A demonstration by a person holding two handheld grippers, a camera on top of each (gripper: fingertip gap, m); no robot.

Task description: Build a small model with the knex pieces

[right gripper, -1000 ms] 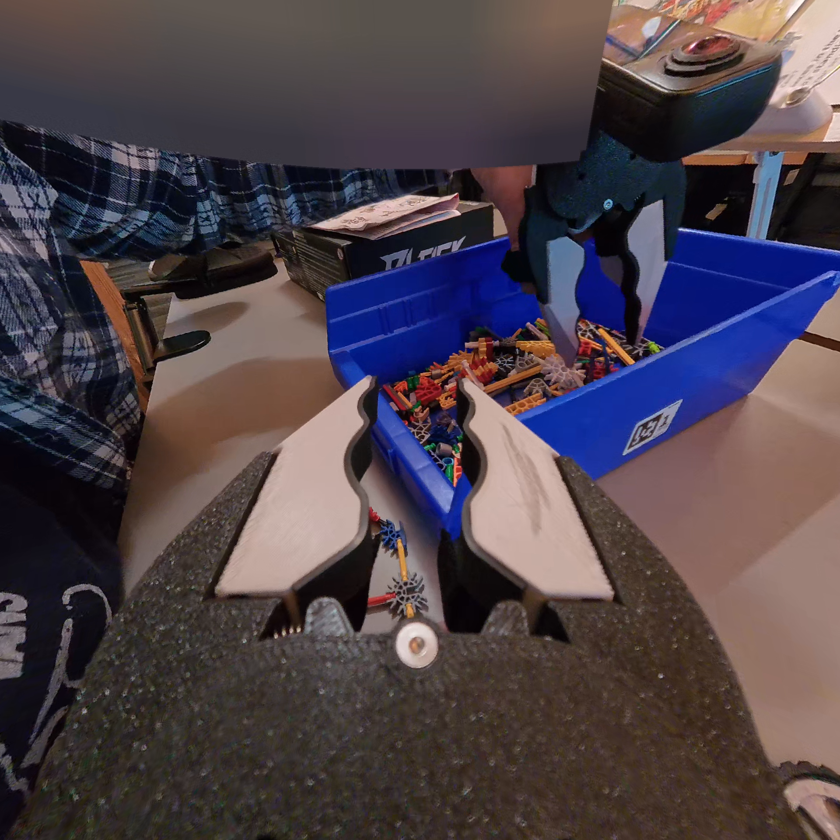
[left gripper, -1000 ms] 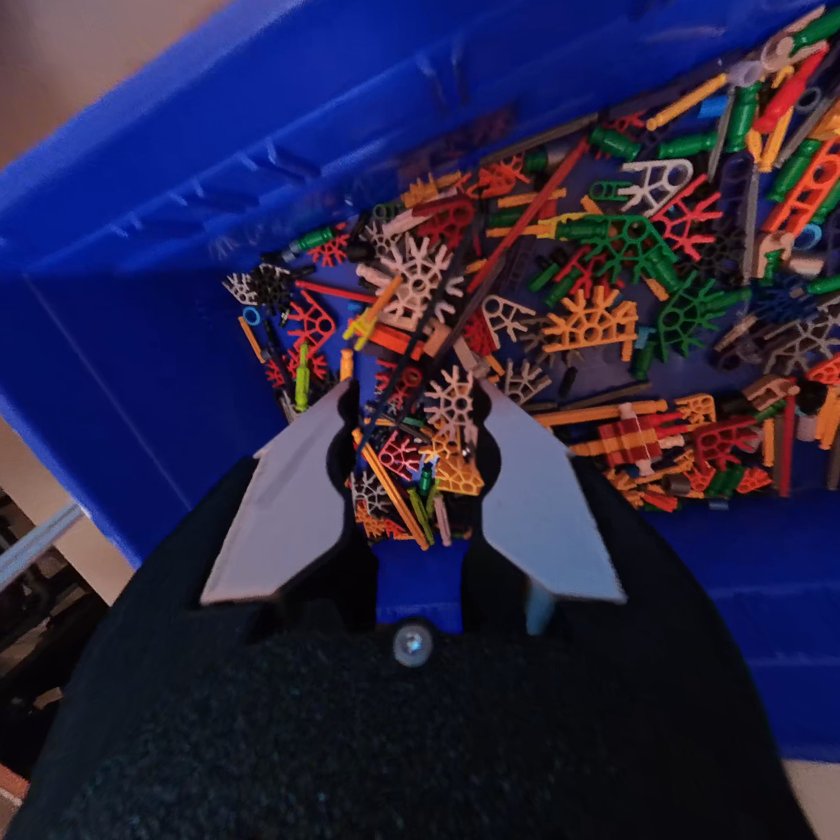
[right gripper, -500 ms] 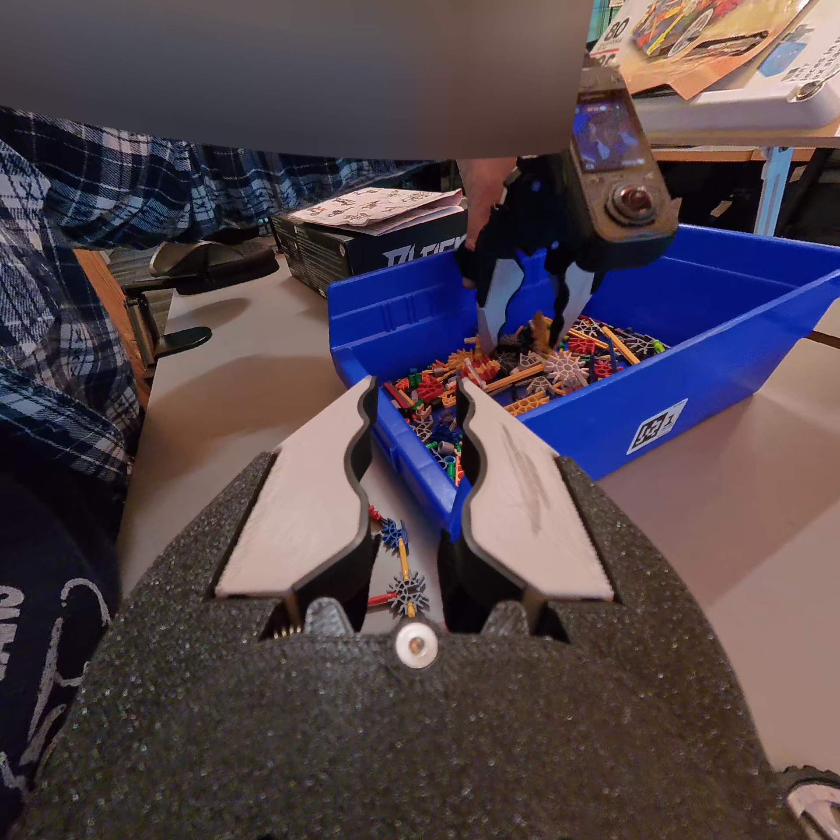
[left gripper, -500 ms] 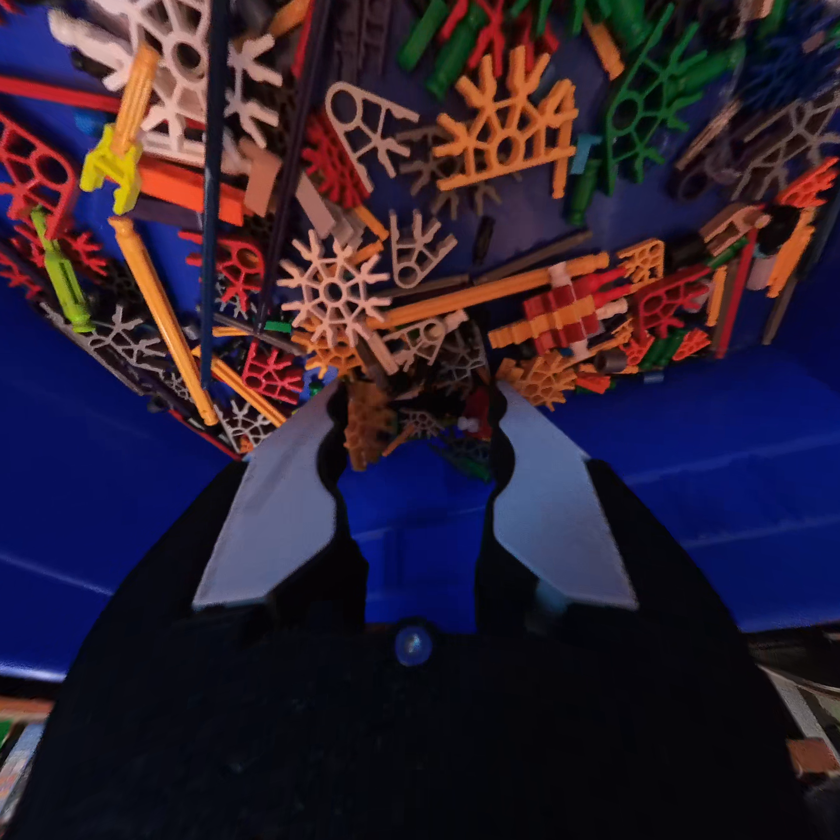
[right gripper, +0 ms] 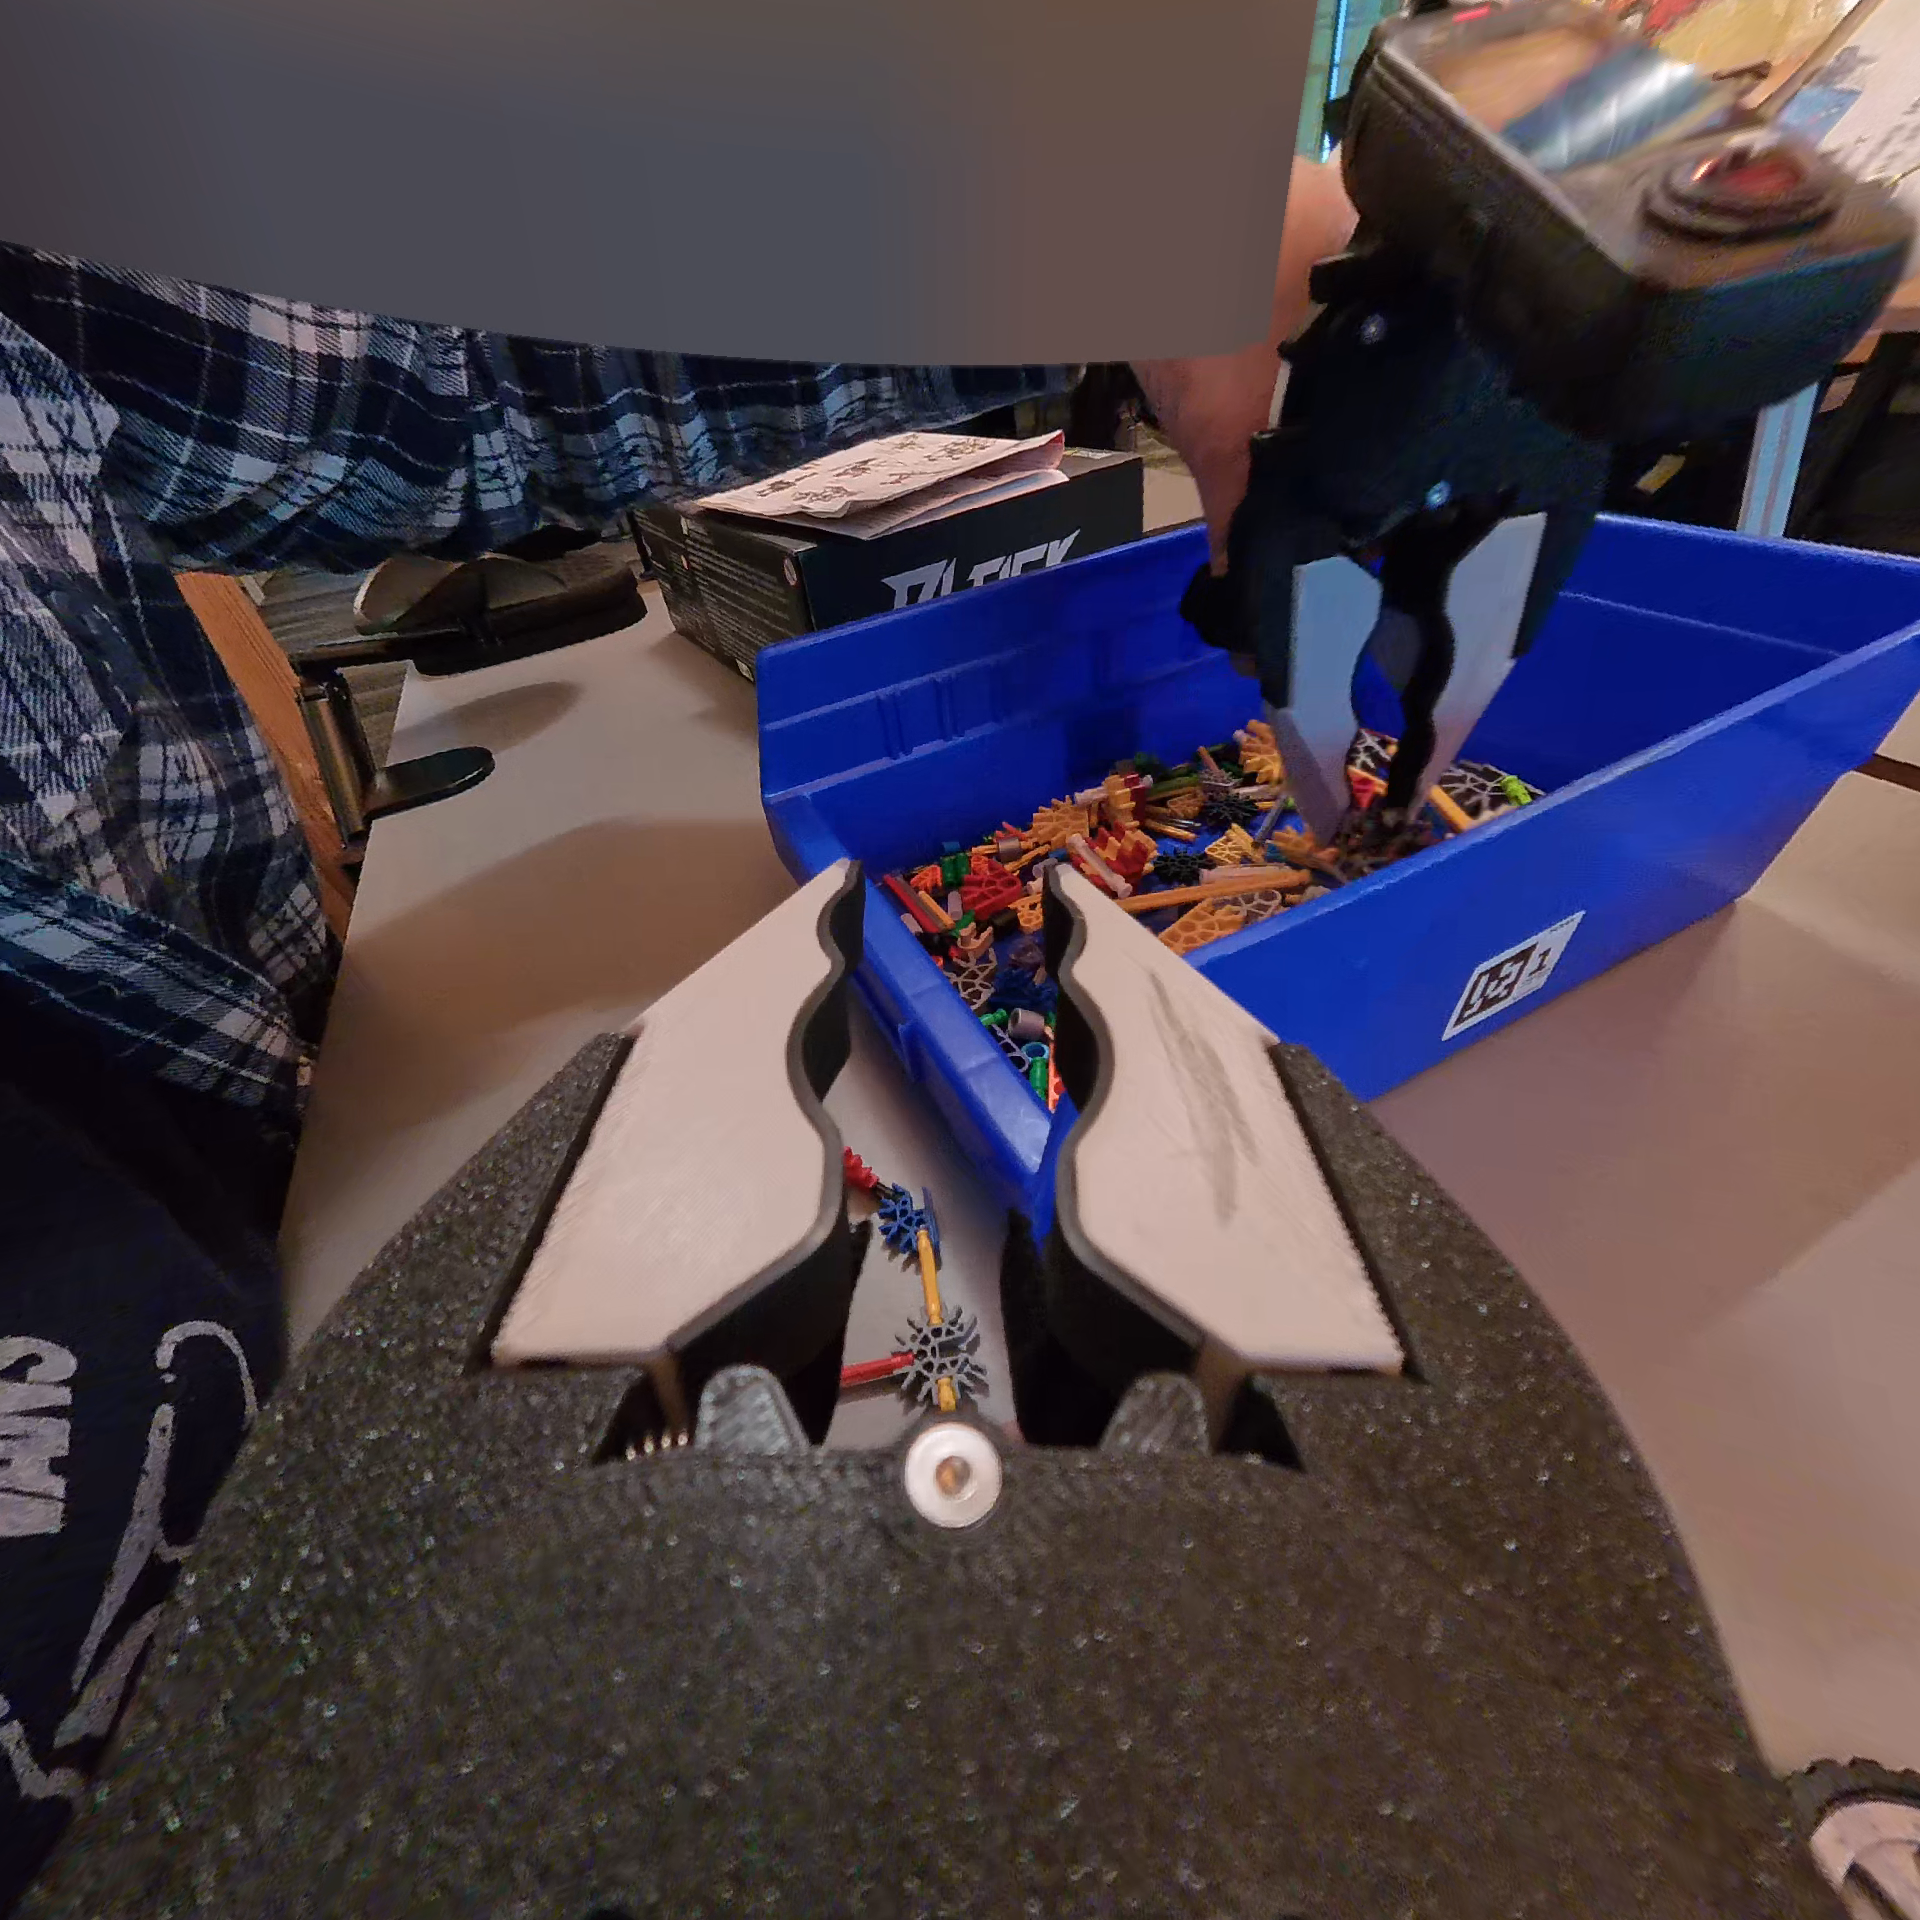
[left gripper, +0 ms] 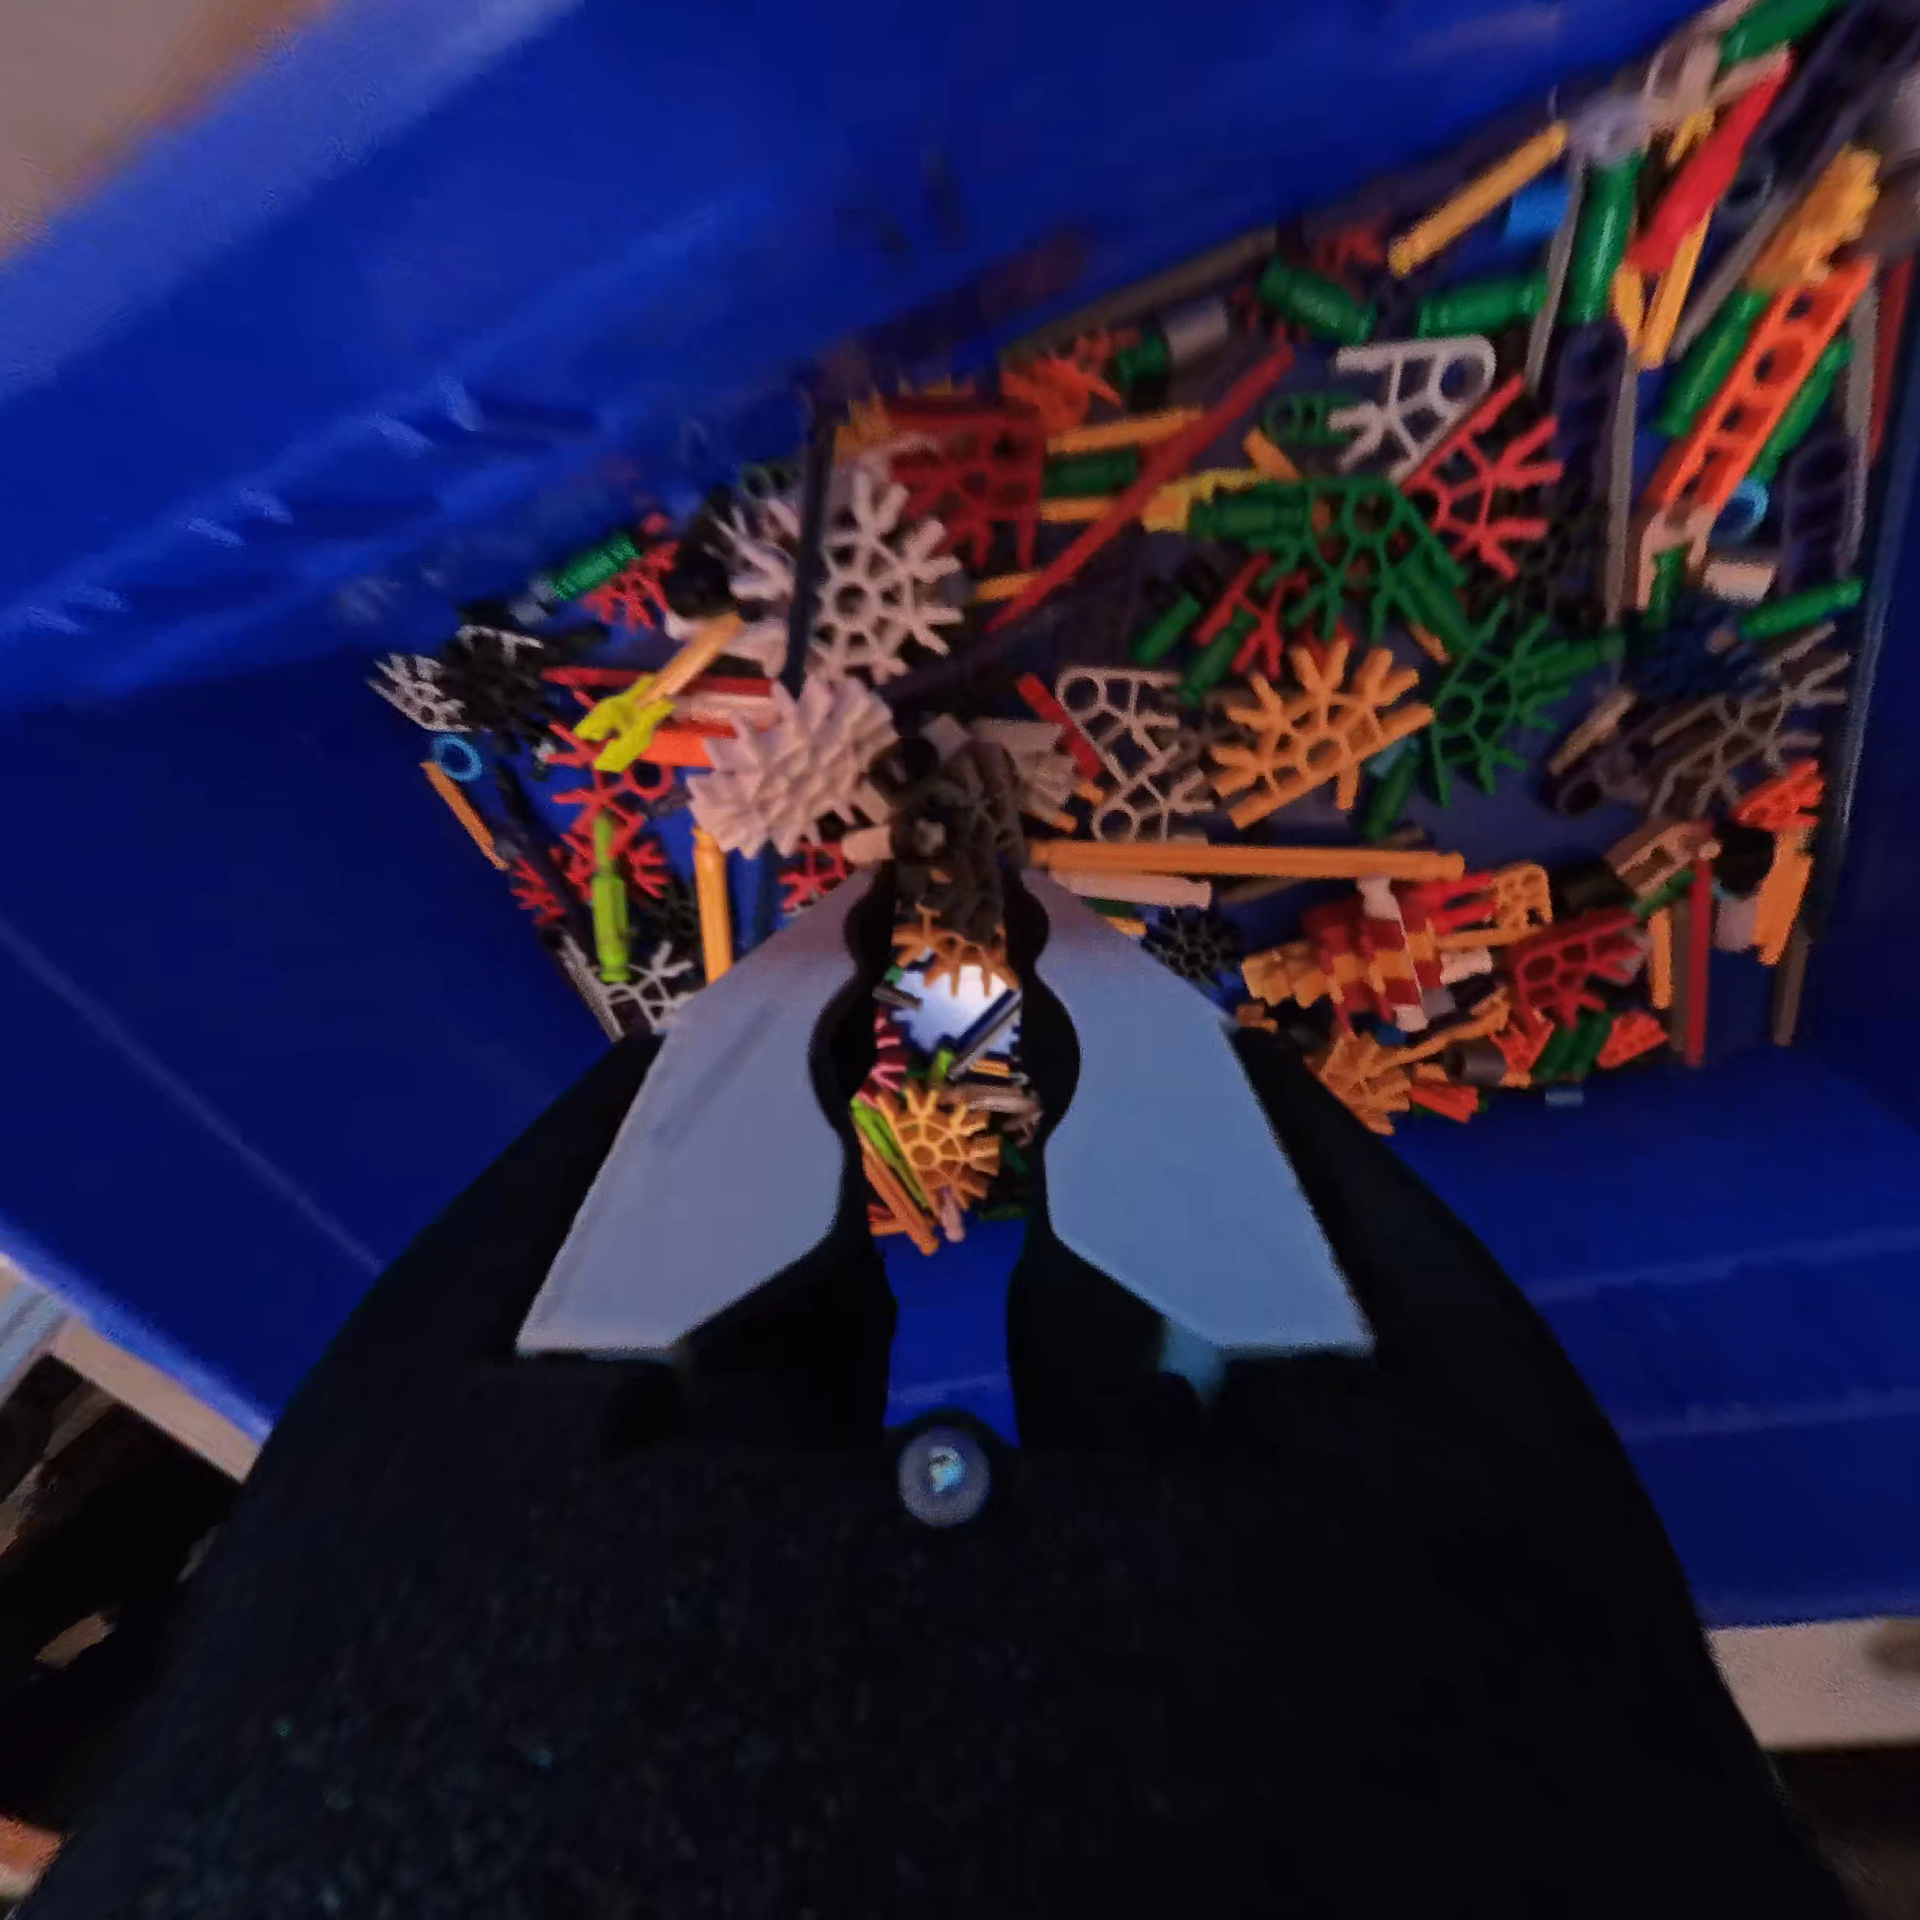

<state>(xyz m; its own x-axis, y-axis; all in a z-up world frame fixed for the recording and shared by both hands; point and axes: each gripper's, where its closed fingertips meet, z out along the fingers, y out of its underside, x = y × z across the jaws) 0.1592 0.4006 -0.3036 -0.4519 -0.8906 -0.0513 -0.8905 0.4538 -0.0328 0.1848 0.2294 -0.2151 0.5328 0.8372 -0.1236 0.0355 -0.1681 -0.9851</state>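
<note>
A blue plastic bin holds a pile of many coloured construction-toy rods and connectors. My left gripper is inside the bin, just above the pile, shut on a dark grey connector piece at its tips. It also shows in the right wrist view, pointing down into the bin. My right gripper is open and empty, held above the table at the bin's near corner. Below it a small assembly of blue and dark connectors with yellow and red rods lies on the table.
A black box with a paper booklet on top stands behind the bin. A person in a plaid shirt sits at the left beside a chair armrest. Beige table extends right of the bin. The gap from one gripper's tips to the other's is roughly 20 cm.
My left gripper dipped low into the pile, closed on the dark grey connector and drew back up. My right gripper has stayed in place, open.
</note>
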